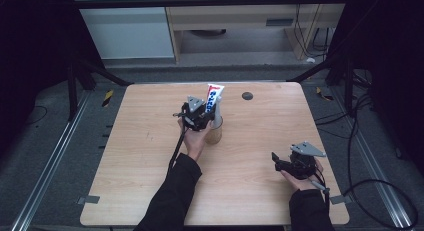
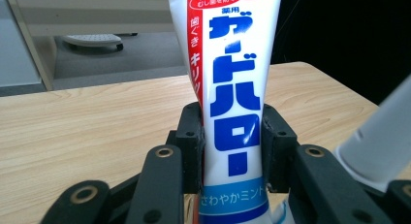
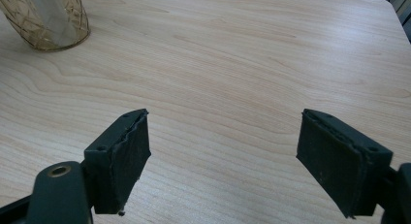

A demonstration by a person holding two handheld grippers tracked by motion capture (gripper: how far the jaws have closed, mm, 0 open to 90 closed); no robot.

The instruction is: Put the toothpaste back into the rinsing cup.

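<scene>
My left claw [image 1: 200, 113] is clamped on the tube [image 2: 232, 103], a pad pressing each side of its lower body, cap end down. In the high view the tube [image 1: 215, 96] stands upright over the glass [image 1: 214, 133], which sits just beside and below the claw; I judge its lower end is inside the glass, though I can't tell whether it has bottomed out. What's left is letting go and backing off. My right claw [image 3: 223, 156] hangs wide apart, holding nothing, well off from the glass [image 3: 48, 20].
</scene>
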